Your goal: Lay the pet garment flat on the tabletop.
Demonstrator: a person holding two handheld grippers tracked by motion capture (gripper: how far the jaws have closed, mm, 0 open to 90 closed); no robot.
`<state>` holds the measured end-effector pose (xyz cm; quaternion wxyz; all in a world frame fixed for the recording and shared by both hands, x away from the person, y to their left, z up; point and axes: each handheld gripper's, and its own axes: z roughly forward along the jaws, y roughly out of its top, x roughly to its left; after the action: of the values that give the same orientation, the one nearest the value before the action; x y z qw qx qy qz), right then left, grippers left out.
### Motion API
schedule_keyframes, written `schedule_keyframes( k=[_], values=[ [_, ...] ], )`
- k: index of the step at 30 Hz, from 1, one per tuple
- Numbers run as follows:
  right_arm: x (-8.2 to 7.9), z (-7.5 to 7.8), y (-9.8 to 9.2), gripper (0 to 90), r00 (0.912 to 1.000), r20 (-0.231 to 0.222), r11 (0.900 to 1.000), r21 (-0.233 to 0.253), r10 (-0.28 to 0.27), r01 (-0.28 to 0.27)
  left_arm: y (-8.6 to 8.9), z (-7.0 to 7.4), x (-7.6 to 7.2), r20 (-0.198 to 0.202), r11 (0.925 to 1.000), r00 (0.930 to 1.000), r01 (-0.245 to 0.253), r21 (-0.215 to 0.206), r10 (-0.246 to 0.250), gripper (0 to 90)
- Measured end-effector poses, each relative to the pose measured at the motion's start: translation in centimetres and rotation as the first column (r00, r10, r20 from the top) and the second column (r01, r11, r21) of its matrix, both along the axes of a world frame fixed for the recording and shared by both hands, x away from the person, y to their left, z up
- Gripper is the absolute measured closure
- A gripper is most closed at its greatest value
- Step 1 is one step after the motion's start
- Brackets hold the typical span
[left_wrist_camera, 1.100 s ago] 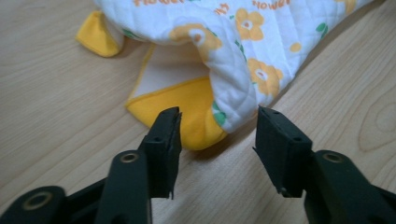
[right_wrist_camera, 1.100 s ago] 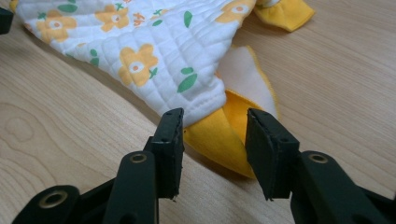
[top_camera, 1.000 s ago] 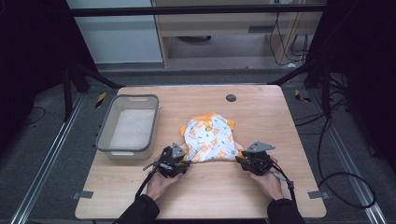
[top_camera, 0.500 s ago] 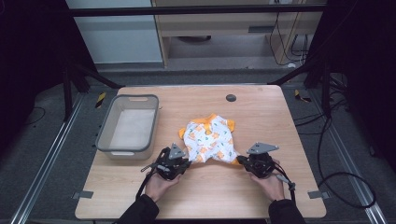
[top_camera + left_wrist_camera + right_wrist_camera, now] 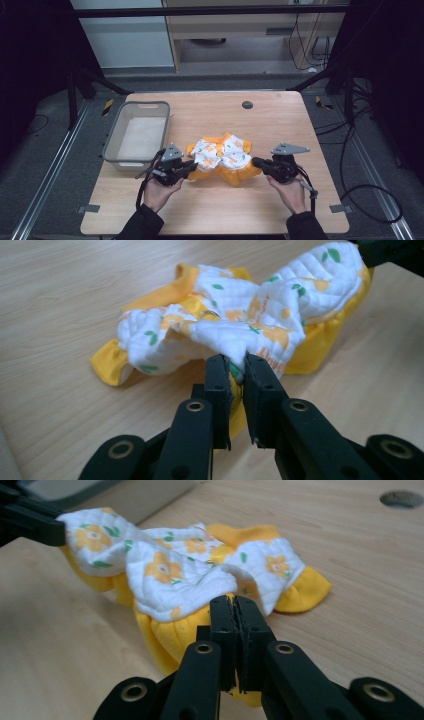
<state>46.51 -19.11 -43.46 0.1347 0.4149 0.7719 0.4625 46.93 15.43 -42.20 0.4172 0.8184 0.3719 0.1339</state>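
garment (image 5: 222,157) bunched on table (image 5: 300,125), just right of grey bin (image 5: 137,137) | left gripper (image 5: 187,167) clamps its left edge, right gripper (image 5: 256,162) apparently its right | long axis spans both, equally near

The garment's (image 5: 240,325) pinched edge is hidden between the left gripper's (image 5: 237,371) jaws. In the right gripper view, the grey bin (image 5: 115,492) is cut off by the top edge. The printed lettering on the cloth cannot be read.
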Motion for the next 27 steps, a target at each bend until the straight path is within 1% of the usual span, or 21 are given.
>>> schedule_keyframes(
  k=[1,2,3,5,6,7,8,9,10,11,12,14,15,16,18,19,21,23,24,27],
  values=[
    [0.8,-0.5,0.3,87.4,0.9991,-0.033,1.000,-0.002,-0.027,0.027,-0.1,-0.4,0.7,-0.012,0.9997,0.9997,-0.023,0.003,0.023,80.1],
    [1.6,-1.1,0.6,87.3,0.9974,-0.049,0.998,-0.025,-0.052,0.051,-0.1,-0.9,1.4,-0.023,0.9989,0.9987,-0.046,0.008,0.046,79.4],
    [2.3,-1.8,0.9,87.1,0.9948,-0.063,0.996,-0.052,-0.079,0.076,-0.2,-1.4,2.0,-0.039,0.9979,0.9972,-0.063,0.015,0.064,78.4],
    [3.4,-3.1,1.4,86.9,0.9914,-0.071,0.989,-0.107,-0.110,0.102,-0.2,-2.5,3.0,-0.067,0.9959,0.9938,-0.087,0.023,0.089,76.3],
    [3.8,-3.6,1.5,86.6,0.9905,-0.070,0.987,-0.119,-0.118,0.109,-0.3,-3.0,3.3,-0.073,0.9954,0.9930,-0.091,0.028,0.093,75.7],
    [4.0,-4.1,1.7,86.4,0.9897,-0.066,0.986,-0.116,-0.127,0.119,-0.3,-3.5,3.5,-0.077,0.9948,0.9922,-0.095,0.037,0.098,74.7],
    [4.2,-4.4,1.7,85.7,0.9894,-0.064,0.986,-0.114,-0.130,0.122,-0.4,-3.8,3.6,-0.079,0.9939,0.9918,-0.096,0.054,0.100,72.4],
    [4.2,-4.6,1.8,84.4,0.9896,-0.063,0.986,-0.117,-0.129,0.121,-0.3,-4.0,3.5,-0.071,0.9925,0.9918,-0.101,0.069,0.106,69.9],
    [4.1,-4.6,2.0,81.7,0.9912,-0.045,0.984,-0.130,-0.124,0.118,-0.1,-4.0,3.5,-0.067,0.9919,0.9915,-0.107,0.068,0.112,66.6],
    [3.9,-4.4,2.0,79.8,0.9921,-0.020,0.982,-0.147,-0.124,0.120,0.1,-3.8,3.4,-0.063,0.9922,0.9915,-0.110,0.058,0.114,64.3],
    [3.7,-4.2,2.0,78.1,0.9926,0.002,0.981,-0.154,-0.121,0.120,0.4,-3.5,3.2,-0.048,0.9925,0.9918,-0.117,0.035,0.119,60.8],
    [3.2,-3.6,1.6,72.4,0.9931,0.032,0.985,-0.128,-0.113,0.116,0.9,-2.8,2.8,-0.017,0.9928,0.9926,-0.120,-0.001,0.120,51.2],
    [3.0,-3.2,1.4,69.7,0.9925,0.049,0.986,-0.115,-0.112,0.117,1.1,-2.5,2.4,0.000,0.9932,0.9933,-0.116,-0.005,0.116,46.0],
    [2.7,-2.8,1.2,67.4,0.9924,0.064,0.988,-0.106,-0.106,0.112,1.3,-2.2,2.1,0.011,0.9940,0.9939,-0.110,-0.004,0.110,43.0],
    [2.1,-2.2,0.7,63.8,0.9926,0.078,0.991,-0.093,-0.093,0.100,1.7,-2.0,1.2,0.032,0.9959,0.9955,-0.090,0.006,0.090,39.3],
    [1.8,-1.9,0.5,62.3,0.9926,0.084,0.992,-0.088,-0.087,0.095,1.9,-2.0,0.7,0.042,0.9960,0.9952,-0.089,0.009,0.088,37.9],
    [1.2,-1.6,0.0,59.7,0.9920,0.100,0.993,-0.084,-0.078,0.086,2.3,-2.2,-0.3,0.041,0.9968,0.9961,-0.079,0.011,0.079,36.0],
    [0.5,-1.6,-0.4,57.3,0.9929,0.098,0.994,-0.081,-0.067,0.075,2.7,-2.6,-1.4,0.041,0.9974,0.9966,-0.072,0.008,0.072,34.1],
    [0.2,-1.7,-0.6,56.2,0.9932,0.100,0.994,-0.086,-0.059,0.068,2.8,-2.9,-1.9,0.035,0.9979,0.9974,-0.064,0.011,0.063,33.4],
    [-0.6,-2.3,-1.1,53.0,0.9949,0.089,0.994,-0.089,-0.048,0.056,2.7,-3.7,-3.1,0.023,0.9987,0.9987,-0.047,0.021,0.046,32.7]
  ],
)
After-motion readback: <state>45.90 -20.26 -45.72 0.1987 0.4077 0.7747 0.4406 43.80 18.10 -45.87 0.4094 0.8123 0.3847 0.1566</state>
